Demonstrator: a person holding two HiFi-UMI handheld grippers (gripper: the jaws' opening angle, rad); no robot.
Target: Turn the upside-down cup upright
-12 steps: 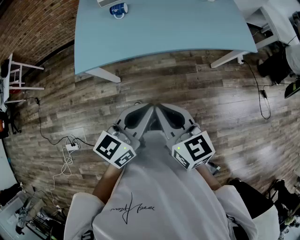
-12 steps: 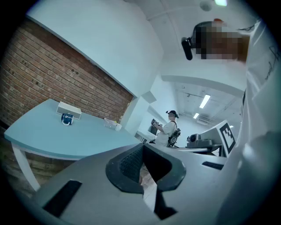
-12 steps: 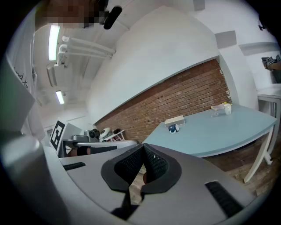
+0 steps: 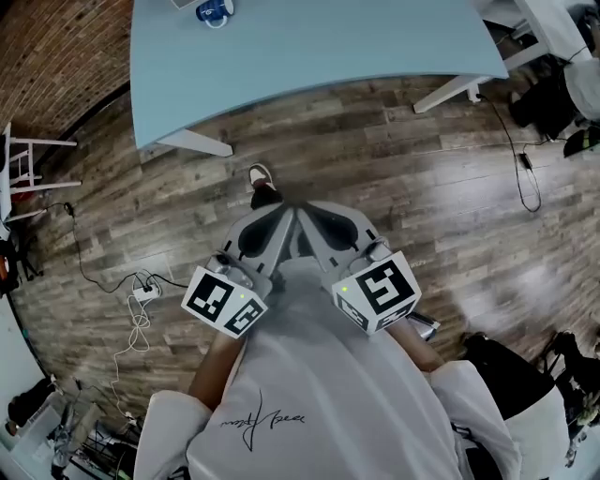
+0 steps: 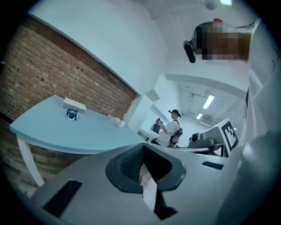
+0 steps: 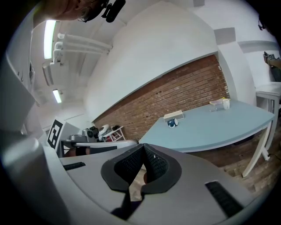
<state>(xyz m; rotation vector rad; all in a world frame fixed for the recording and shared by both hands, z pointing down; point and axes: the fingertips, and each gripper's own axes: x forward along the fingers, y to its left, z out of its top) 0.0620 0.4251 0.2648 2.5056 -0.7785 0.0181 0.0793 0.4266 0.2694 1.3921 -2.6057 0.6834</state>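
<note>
A small blue cup (image 4: 215, 11) stands at the far edge of the light blue table (image 4: 319, 47), next to a white box (image 5: 73, 104). The same cup (image 5: 71, 114) shows far off in the left gripper view, and the cup (image 6: 172, 123) in the right gripper view; it is too small to tell which way up it is. My left gripper (image 4: 286, 218) and right gripper (image 4: 311, 218) are held side by side near my chest, well short of the table. The left gripper (image 5: 142, 147) and the right gripper (image 6: 143, 147) are both shut with nothing held.
Wood floor lies between me and the table. My shoe (image 4: 261, 178) shows ahead of the grippers. Cables and a power strip (image 4: 142, 292) lie at the left. Small clear containers (image 6: 219, 103) sit on the table's far end. Another person (image 5: 169, 129) stands in the background.
The table and cup have slid up and left in the head view, and a shoe has come into sight below the table. Both grippers stay shut, close together.
</note>
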